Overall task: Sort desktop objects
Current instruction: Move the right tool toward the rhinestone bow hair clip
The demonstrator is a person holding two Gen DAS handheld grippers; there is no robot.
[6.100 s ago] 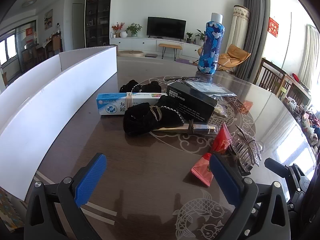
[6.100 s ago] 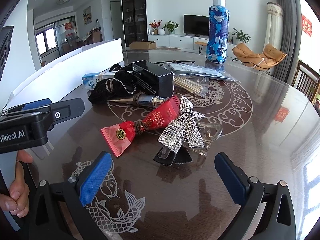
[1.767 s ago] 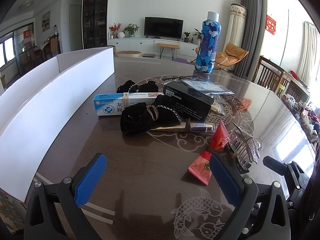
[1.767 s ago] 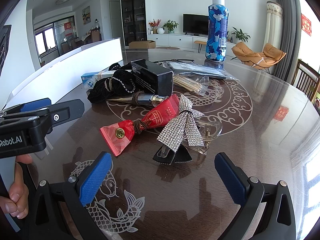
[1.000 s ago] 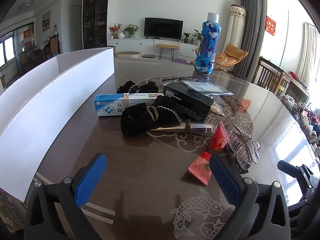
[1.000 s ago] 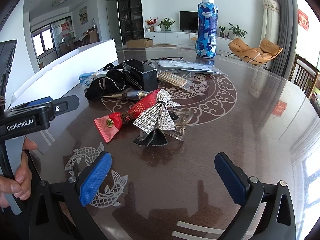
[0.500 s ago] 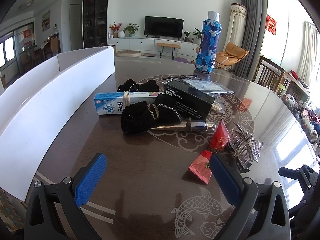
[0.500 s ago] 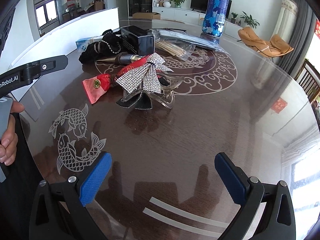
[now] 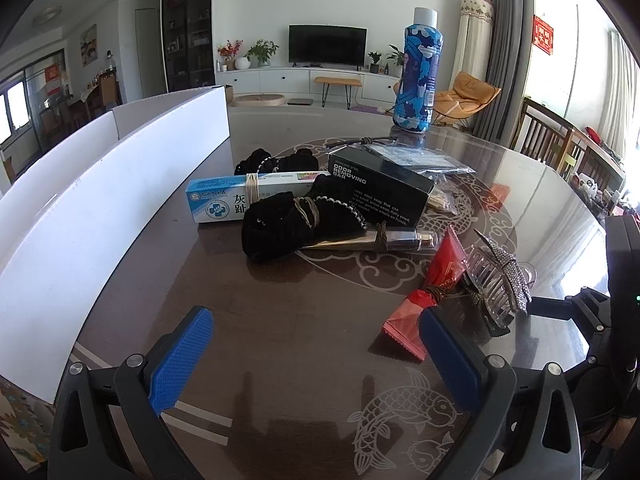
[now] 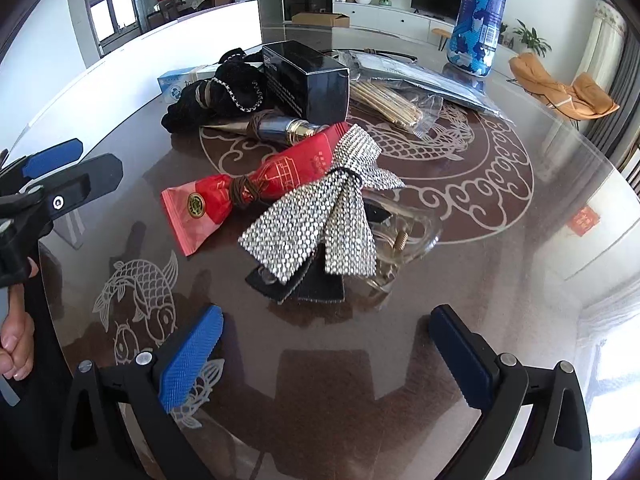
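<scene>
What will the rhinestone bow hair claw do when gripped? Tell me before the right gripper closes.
The silver rhinestone bow on its clear plastic hair claw looks floppy in its ribbon tails, so they would probably sag. The claw's teeth seem brittle; squeeze gently. It leans on the red foil sachet, which may shift.

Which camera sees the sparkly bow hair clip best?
The right wrist view. There the sparkly bow hair clip lies near the middle of the picture, seen from above, with its whole bow and clear claw showing. The left wrist view catches it only at the right side, edge-on, so mostly the clear teeth show.
</scene>
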